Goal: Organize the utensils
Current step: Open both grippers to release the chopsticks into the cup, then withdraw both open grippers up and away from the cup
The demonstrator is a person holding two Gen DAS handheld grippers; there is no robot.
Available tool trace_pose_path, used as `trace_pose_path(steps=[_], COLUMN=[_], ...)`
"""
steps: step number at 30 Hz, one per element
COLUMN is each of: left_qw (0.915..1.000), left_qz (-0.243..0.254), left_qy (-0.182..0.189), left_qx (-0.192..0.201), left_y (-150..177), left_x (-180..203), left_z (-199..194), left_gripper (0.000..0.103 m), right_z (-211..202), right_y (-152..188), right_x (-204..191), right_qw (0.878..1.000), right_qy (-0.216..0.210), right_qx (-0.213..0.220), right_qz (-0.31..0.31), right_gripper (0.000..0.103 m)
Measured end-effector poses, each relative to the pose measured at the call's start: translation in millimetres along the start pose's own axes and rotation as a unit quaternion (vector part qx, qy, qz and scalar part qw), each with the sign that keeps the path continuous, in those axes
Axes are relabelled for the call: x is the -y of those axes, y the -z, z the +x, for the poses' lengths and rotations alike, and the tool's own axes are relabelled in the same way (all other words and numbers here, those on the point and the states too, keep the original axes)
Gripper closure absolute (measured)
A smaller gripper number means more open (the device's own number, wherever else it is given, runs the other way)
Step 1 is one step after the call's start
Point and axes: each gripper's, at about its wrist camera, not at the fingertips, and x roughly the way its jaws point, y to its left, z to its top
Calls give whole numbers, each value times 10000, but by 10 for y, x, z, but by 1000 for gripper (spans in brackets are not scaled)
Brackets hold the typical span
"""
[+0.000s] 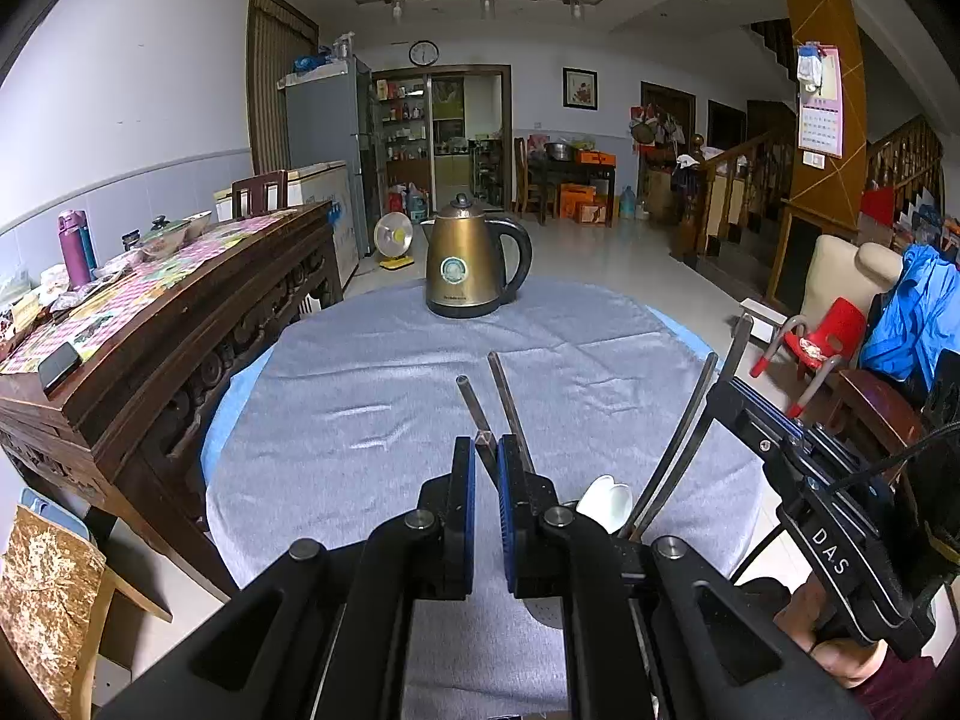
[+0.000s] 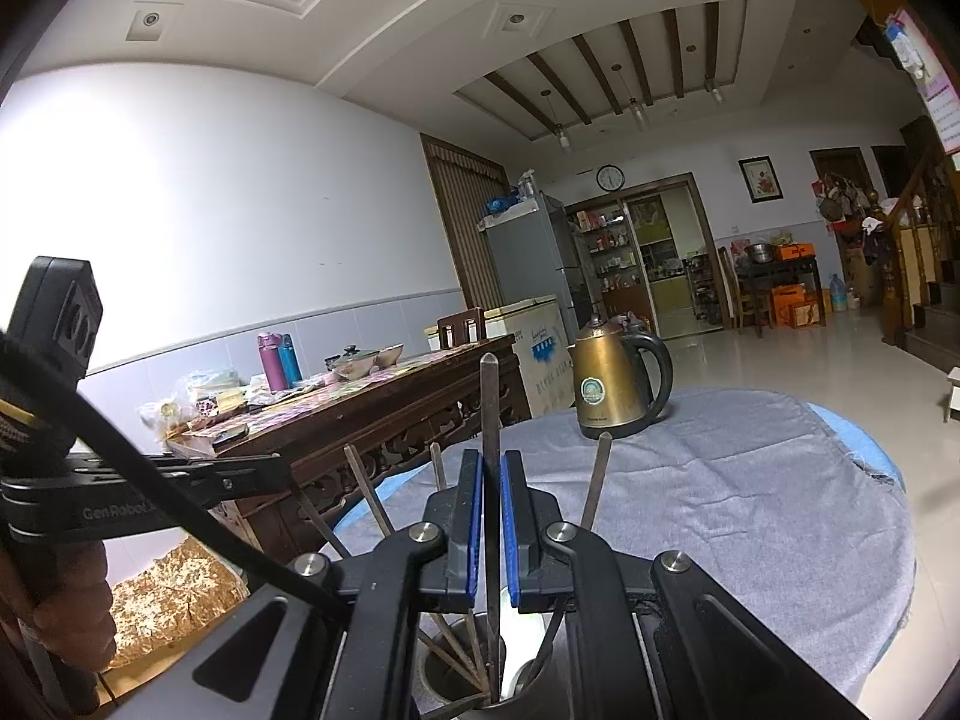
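Left gripper (image 1: pixel 486 450): jaws nearly closed, blue pads pinching a dark metal chopstick (image 1: pixel 474 408) near its lower part; a second chopstick (image 1: pixel 510 402) runs up just beside the right pad, and it is not clear whether that one is gripped too. Both tips angle up over the grey tablecloth (image 1: pixel 372 396).

Right gripper (image 2: pixel 492 474): jaws narrow, closed on a single upright metal chopstick (image 2: pixel 489 420) whose lower end goes down into a round metal utensil holder (image 2: pixel 456 672) directly beneath the fingers. More chopsticks (image 2: pixel 597 480) lean out of the holder on both sides of the gripper.

Left wrist view: a white ceramic spoon (image 1: pixel 606 501) sits just right of the left gripper, with long dark handles (image 1: pixel 684 438) leaning beside it; the right gripper's black body crowds that side.

Surroundings: brass-coloured electric kettle (image 1: pixel 474 261) at the far edge of the round table, well apart from both grippers. Carved wooden sideboard (image 1: pixel 180 330) stands to the left, cluttered with a purple flask (image 1: pixel 73 249) and bowls. Red child's chair (image 1: pixel 822 339) to the right.
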Motion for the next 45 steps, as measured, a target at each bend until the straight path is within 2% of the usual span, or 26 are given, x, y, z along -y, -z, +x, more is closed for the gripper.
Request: trace_pose_path(steps=[25,26,27,28,29,30,32,34,40,42,43,45], left_qw=[9999,9999,9998,9998,9998,9998,9998,9998,9997,9997,9997,9995], left_qz=[16,31,35,21,5,16,70,63,38,17,10,16], left_qy=[9,-12,-30,-30,-50,-86,-149,-127,-150,-176,-190,-273], left_qx=[-98,-141,-175,-191,-185,-150,-118,-127,-167,-188,-177,-125], left_y=[38,35,36,40,45,46,50,53,57,54,52,49], left_x=[3,5,11,8,3,3,14,23,4,4,6,2], left_z=[61,76,89,96,95,89,82,79,97,101,93,80], left_gripper=[95,90,78,71,61,59,59,59,59,53,46,44], right_z=[39,46,48,58,68,62,31,-18,-56,-66,-66,-75], right_y=[32,33,31,30,26,23,15,1,-27,-23,-20,-13], right_x=[9,16,16,25,39,53,93,126,163,158,149,123], right_qw=[9999,9999,9999,9998,9998,9998,9997,9996,9995,9994,9995,9996], right_qy=[-77,-78,-85,-97,-94,-56,-33,-15,52,68,76,89], right_qx=[-79,-92,-113,-156,-181,-165,-106,30,80,92,90,81], right_qz=[6,11,22,51,87,113,217,287,315,313,301,274], right_gripper=[95,95,94,91,82,68,47,46,46,46,46,46])
